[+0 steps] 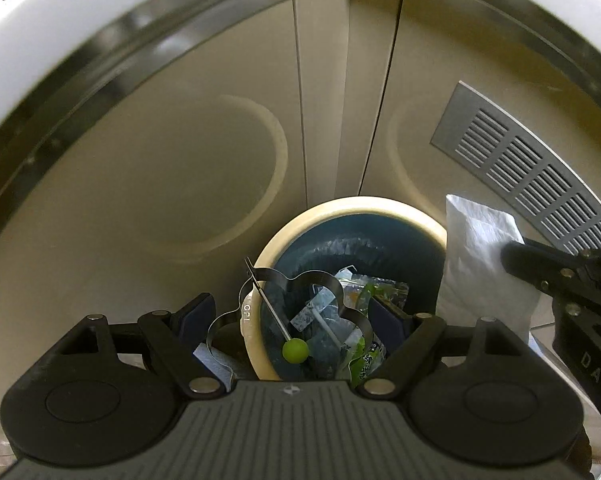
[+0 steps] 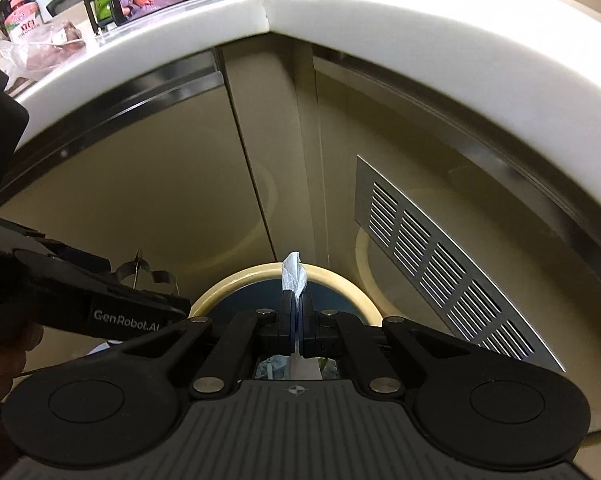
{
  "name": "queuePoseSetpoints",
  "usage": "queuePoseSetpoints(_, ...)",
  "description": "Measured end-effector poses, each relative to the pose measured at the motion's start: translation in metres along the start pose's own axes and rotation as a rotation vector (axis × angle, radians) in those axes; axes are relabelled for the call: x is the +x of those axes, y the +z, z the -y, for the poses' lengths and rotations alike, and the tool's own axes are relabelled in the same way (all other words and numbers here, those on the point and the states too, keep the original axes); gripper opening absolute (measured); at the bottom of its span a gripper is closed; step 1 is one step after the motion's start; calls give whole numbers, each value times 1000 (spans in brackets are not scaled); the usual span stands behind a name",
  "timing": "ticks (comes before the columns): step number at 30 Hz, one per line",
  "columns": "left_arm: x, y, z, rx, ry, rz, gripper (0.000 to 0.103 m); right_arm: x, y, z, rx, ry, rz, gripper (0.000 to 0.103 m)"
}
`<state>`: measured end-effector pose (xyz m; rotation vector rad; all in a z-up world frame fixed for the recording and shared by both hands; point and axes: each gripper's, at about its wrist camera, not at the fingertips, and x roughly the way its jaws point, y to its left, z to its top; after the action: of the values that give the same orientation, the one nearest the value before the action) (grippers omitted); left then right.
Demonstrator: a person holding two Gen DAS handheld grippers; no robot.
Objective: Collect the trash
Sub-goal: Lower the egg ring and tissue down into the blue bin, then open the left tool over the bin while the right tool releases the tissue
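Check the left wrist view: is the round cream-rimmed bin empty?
No: the round cream-rimmed bin already holds crumpled green and clear plastic wrappers.

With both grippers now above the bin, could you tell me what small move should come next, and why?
Probably the right gripper should open. It is shut on a white paper napkin hanging at the cream rim of the trash bin, which already holds wrappers. The left gripper holds a flower-shaped metal mold over the bin mouth, so the napkin may need nudging inward first.
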<state>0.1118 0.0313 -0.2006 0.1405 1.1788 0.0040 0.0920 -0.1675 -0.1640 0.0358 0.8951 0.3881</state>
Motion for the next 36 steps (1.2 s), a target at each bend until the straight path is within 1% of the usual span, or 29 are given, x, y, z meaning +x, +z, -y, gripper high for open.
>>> queuePoseSetpoints(9, 22, 9, 5, -8, 5, -32, 87, 29, 3, -1, 0, -33, -39, 2)
queuePoseSetpoints(18, 54, 14, 11, 3, 26, -83, 87, 55, 1, 4, 39, -47, -78, 2)
queuePoseSetpoints(25, 67, 21, 12, -9, 14, -115, 87, 72, 1, 8, 46, -57, -98, 2)
queuePoseSetpoints(30, 68, 23, 6, -14, 10, -114, 87, 68, 6, 18, 82, -58, -77, 2)
queuePoseSetpoints(34, 71, 23, 6, -18, 11, -120, 87, 63, 11, 22, 95, -46, -36, 2)
queuePoseSetpoints(36, 70, 23, 8, -18, 11, -120, 87, 58, 14, 22, 113, -24, 0, 2)
